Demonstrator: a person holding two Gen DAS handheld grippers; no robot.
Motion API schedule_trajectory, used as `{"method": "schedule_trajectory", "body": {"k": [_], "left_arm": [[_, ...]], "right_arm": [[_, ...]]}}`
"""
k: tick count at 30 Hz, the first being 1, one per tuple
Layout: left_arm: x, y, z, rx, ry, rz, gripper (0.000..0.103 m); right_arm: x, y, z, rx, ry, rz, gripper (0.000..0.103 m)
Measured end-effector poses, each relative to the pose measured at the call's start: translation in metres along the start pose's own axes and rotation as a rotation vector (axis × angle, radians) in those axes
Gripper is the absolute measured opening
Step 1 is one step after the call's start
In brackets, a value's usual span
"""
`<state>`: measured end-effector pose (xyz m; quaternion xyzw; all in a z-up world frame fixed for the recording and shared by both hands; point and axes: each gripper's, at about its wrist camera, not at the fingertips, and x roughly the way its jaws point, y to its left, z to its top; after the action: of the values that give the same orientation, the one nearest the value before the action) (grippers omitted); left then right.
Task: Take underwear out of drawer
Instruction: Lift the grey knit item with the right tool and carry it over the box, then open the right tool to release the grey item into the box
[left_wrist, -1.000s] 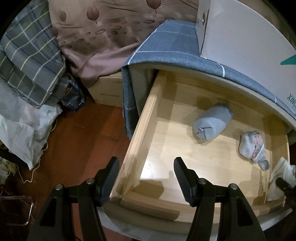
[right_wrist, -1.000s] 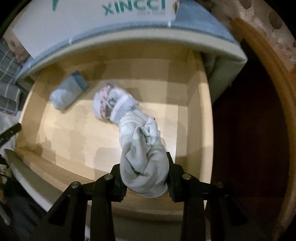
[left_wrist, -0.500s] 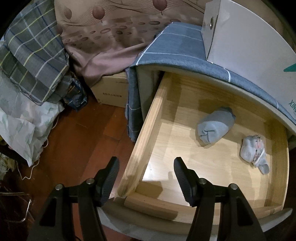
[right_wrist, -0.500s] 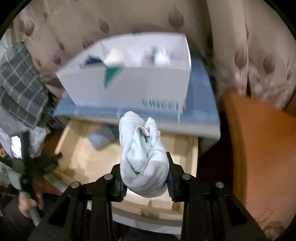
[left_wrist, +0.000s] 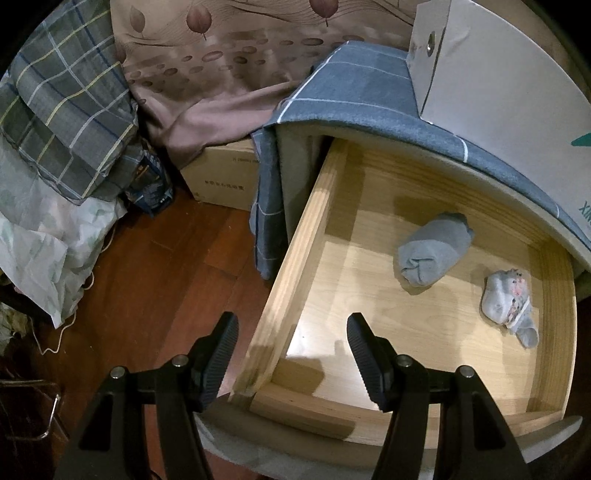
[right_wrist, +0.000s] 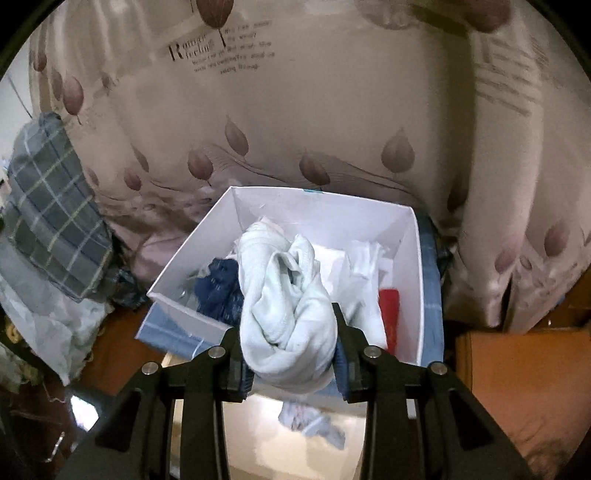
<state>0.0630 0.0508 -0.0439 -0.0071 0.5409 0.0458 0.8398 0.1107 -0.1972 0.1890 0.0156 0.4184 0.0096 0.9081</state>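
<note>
The right gripper (right_wrist: 290, 334) is clamped on a pale rolled bundle of underwear (right_wrist: 286, 314), both pads pressed into its sides, held up in the air in front of a white box (right_wrist: 184, 273) that sits on a blue checked cloth (right_wrist: 432, 314) covering the cabinet top. The box is open at the top and holds a dark blue garment (right_wrist: 219, 291), white folded pieces (right_wrist: 364, 273) and something red (right_wrist: 388, 314). Below the held bundle, a bit of the drawer floor shows with a small patterned roll (right_wrist: 308, 422) lying on it. The left gripper (left_wrist: 291, 354) hangs with jaws wide apart, nothing between them, above the near left corner of the pulled-out wooden drawer (left_wrist: 295, 258); its left finger is over the floor side, right finger over the drawer interior. Inside the drawer two items lie apart from each other: a grey-blue rolled bundle (left_wrist: 434, 253) toward the back middle, and a small patterned roll (left_wrist: 508, 301) near the right wall. A brown wooden floor (left_wrist: 155, 280) is to the left of the drawer, with a cardboard carton (left_wrist: 225, 177), a plaid blanket (left_wrist: 62, 107) and a leaf-print curtain (left_wrist: 229, 66) behind. The white box (left_wrist: 498, 81) stands on the blue checked cloth (left_wrist: 351, 92) above the drawer.
</note>
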Motion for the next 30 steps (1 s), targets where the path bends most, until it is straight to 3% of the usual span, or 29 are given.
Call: {"method": "schedule_trajectory", "body": {"k": [10, 15, 23, 30], "left_arm": [[0.002, -0.001, 0.0, 0.016, -0.003, -0.02, 0.063], [-0.001, -0.003, -0.001, 0.021, -0.014, -0.029, 0.063], [-0.001, -0.006, 0.001, 0.053, -0.028, -0.018, 0.063], [-0.002, -0.006, 0.001, 0.067, -0.037, -0.026, 0.063]], "right_arm": [[0.091, 0.015, 0.014, -0.03, 0.156, -0.115, 0.031], [0.115, 0.01, 0.004, 0.031, 0.219, -0.107, 0.032], [0.108, 0.016, 0.006, 0.052, 0.208, -0.124, 0.038], [0.061, 0.024, 0.002, 0.049, 0.143, -0.086, 0.039]]}}
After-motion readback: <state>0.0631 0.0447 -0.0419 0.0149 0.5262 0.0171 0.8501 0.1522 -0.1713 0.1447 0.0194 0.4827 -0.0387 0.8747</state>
